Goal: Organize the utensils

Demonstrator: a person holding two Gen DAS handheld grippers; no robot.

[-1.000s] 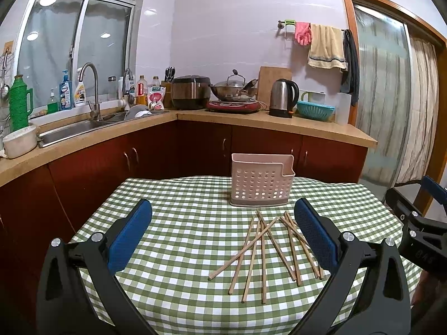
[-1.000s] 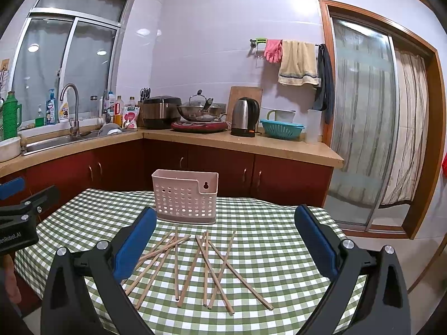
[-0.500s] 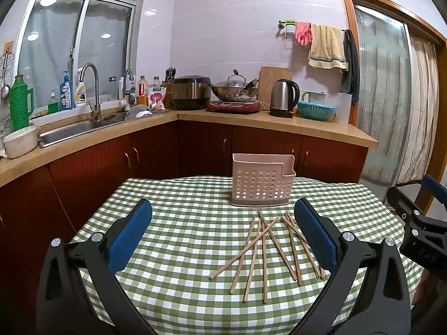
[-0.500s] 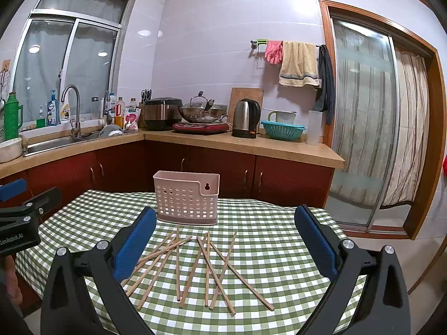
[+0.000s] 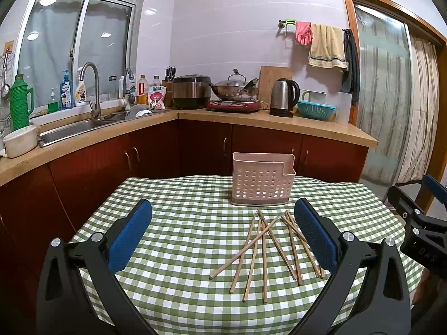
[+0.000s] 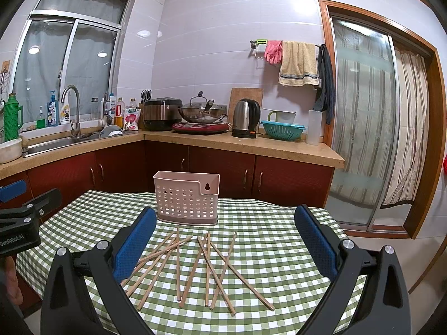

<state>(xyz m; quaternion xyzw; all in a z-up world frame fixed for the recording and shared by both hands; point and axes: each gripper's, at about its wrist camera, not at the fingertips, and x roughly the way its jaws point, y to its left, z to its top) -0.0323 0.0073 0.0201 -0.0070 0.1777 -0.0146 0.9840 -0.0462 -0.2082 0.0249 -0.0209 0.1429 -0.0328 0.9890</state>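
Note:
Several wooden chopsticks (image 5: 264, 251) lie scattered and crossed on the green checked tablecloth (image 5: 178, 240); they also show in the right wrist view (image 6: 195, 262). A pink perforated utensil holder (image 5: 262, 179) stands upright behind them, and shows in the right wrist view (image 6: 186, 198) too. My left gripper (image 5: 223, 234) is open and empty, above the table's near left side. My right gripper (image 6: 225, 240) is open and empty, hovering short of the chopsticks. Each gripper shows at the edge of the other's view.
The table ends a little behind the holder and drops off at both sides. Beyond it stand dark red cabinets (image 5: 195, 148) under a counter with a sink (image 5: 72, 128), rice cooker, wok and kettle (image 5: 283, 97). A sliding glass door (image 6: 363, 128) is on the right.
Both views have shifted only slightly. The chopsticks and the holder have not moved. Both grippers stay open.

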